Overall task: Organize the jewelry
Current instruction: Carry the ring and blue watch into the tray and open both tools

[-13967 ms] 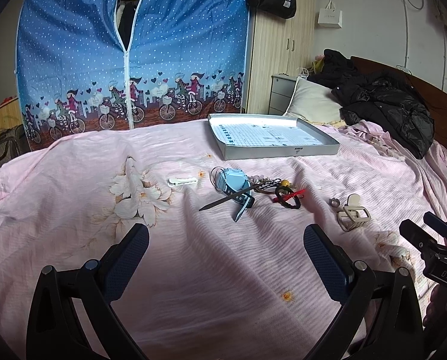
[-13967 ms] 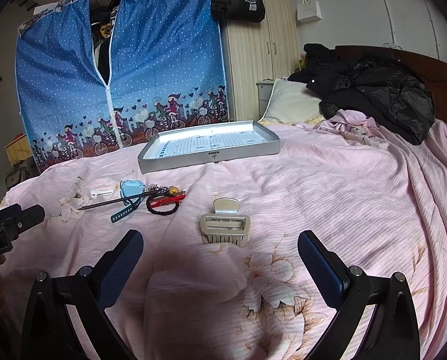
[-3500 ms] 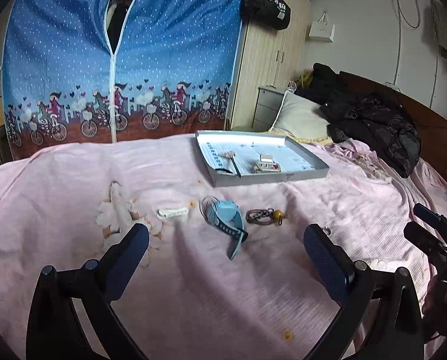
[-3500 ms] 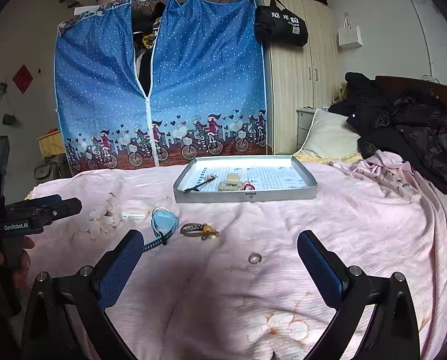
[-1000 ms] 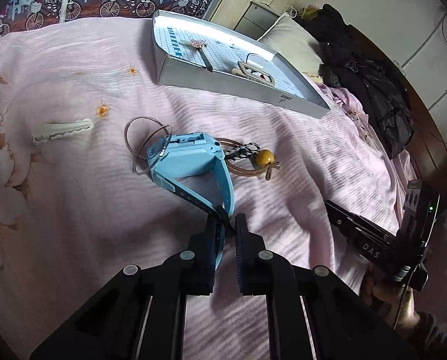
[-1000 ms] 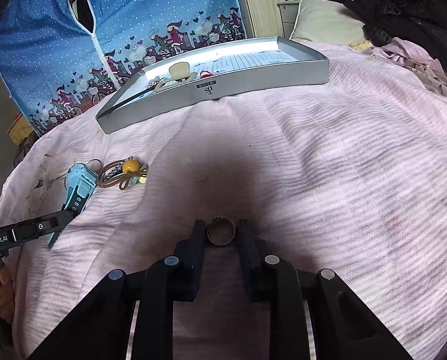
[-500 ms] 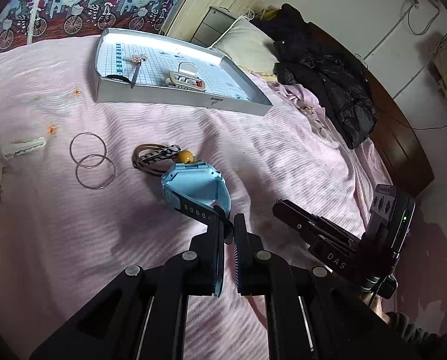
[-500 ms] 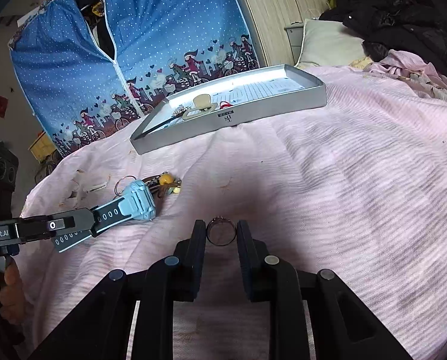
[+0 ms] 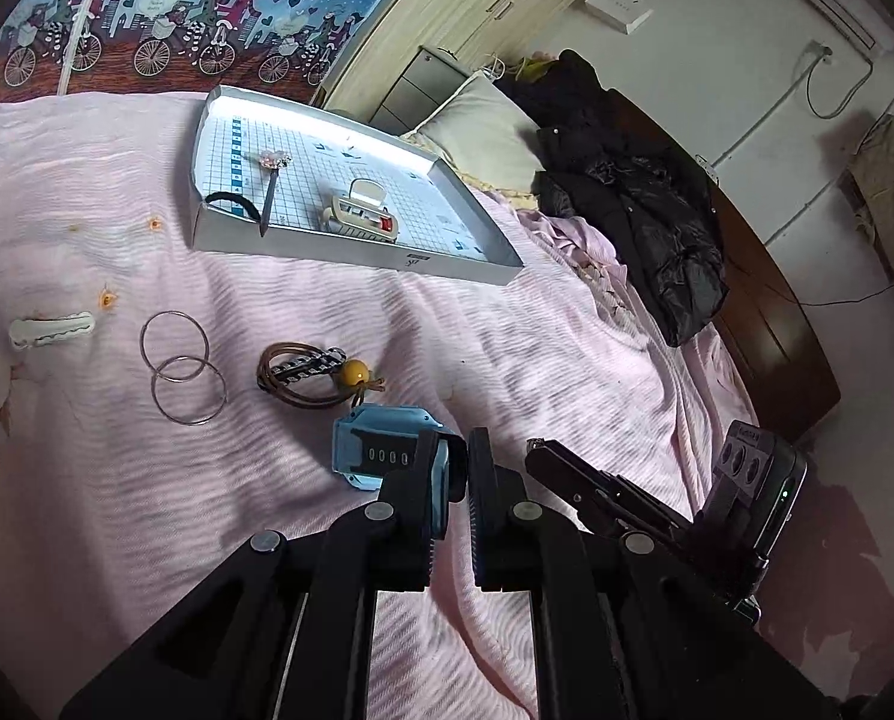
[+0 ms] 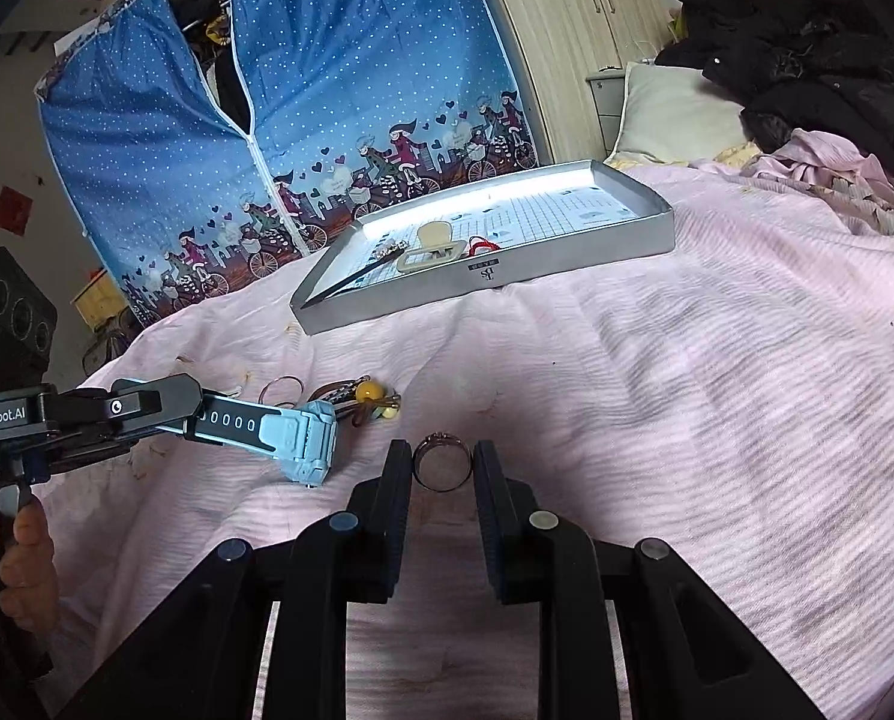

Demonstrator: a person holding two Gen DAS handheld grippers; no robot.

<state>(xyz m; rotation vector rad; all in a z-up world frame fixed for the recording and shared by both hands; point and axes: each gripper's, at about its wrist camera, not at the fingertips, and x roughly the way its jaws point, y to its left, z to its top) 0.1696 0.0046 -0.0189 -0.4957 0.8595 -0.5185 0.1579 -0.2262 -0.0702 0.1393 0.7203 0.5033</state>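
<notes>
My left gripper (image 9: 458,468) is shut on the strap of a light blue watch (image 9: 375,450), lifted above the pink bedspread. From the right wrist view the watch (image 10: 291,435) hangs from that gripper at the left. My right gripper (image 10: 444,468) is shut on a small silver ring (image 10: 443,461), held upright between its fingers. The silver tray (image 9: 351,246) lies farther back and holds a hair stick (image 9: 270,192), a beige claw clip (image 9: 360,213) and a black hair tie (image 9: 231,204). The tray (image 10: 567,258) also shows in the right wrist view.
On the bedspread lie two thin bangles (image 9: 180,366), a brown cord bracelet with a yellow bead (image 9: 321,372) and a white hair clip (image 9: 51,330). A black jacket (image 9: 639,204) and a pillow (image 9: 483,132) lie at the headboard. A blue fabric wardrobe (image 10: 279,96) stands behind the bed.
The left gripper has carried the watch a little farther right and up, away from the bangles and bracelet. The right gripper has lifted the ring slightly higher off the bedspread.
</notes>
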